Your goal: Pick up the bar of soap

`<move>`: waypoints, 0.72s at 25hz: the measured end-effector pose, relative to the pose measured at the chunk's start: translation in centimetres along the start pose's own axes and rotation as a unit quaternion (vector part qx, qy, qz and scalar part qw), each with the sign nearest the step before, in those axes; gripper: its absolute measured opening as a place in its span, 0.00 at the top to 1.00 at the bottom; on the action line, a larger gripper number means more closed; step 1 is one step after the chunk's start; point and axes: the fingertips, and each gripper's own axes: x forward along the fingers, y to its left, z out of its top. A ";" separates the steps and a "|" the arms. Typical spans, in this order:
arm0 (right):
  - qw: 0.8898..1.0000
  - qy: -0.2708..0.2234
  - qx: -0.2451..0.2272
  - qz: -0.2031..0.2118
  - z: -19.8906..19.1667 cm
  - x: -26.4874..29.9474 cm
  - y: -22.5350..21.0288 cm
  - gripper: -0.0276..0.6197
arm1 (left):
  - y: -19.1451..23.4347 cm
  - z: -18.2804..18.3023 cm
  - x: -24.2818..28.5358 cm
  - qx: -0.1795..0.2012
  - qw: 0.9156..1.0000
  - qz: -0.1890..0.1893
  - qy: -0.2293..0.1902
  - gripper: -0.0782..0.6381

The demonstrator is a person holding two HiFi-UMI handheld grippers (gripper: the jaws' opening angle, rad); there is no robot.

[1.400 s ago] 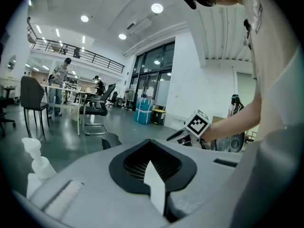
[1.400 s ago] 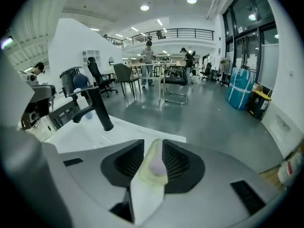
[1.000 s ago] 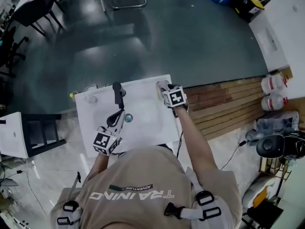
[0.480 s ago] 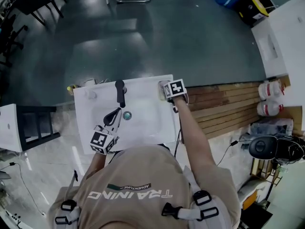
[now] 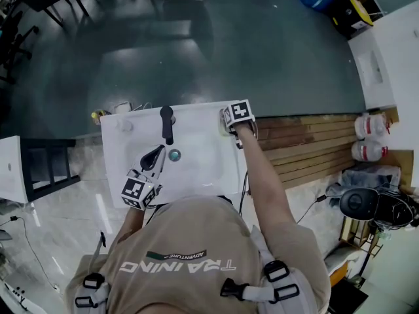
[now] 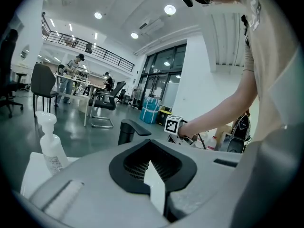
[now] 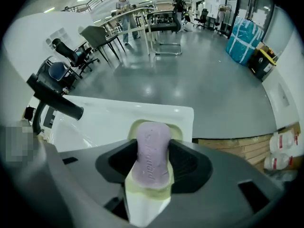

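Note:
A lilac bar of soap (image 7: 151,151) lies in a pale yellow-green dish (image 7: 134,127) on the far right corner of the white sink (image 5: 196,169). My right gripper (image 7: 152,160) points steeply down over it. Its jaws have just been opening and stand open, one on each side of the bar, which still rests in the dish. In the head view the right gripper (image 5: 228,119) covers most of the dish. My left gripper (image 5: 156,156) hovers low over the basin near the drain (image 5: 174,155), shut and holding nothing (image 6: 151,165).
A black faucet (image 5: 166,123) stands at the sink's back middle, left of the dish. A clear pump bottle (image 6: 50,144) sits at the back left corner. Wooden slats (image 5: 308,142) and two white jugs (image 5: 370,126) lie to the right of the sink.
My right gripper has dropped closer to the soap dish and tipped further downward. The left gripper has shifted a little over the basin.

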 end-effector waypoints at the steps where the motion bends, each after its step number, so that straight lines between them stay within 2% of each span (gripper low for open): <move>1: 1.000 0.000 0.001 -0.004 0.0 0.2 0.0 0.66 | 0.1 0.0 0.0 -0.002 1.000 0.000 -0.001 0.90; 7: 1.000 -0.004 0.004 -0.029 -0.6 0.0 0.4 0.64 | 0.3 0.0 -0.3 -0.003 1.000 0.003 0.005 0.90; 18: 0.998 -0.049 0.014 -0.024 -0.4 0.3 0.6 0.64 | -0.5 0.9 0.4 0.016 1.000 -0.007 0.009 0.90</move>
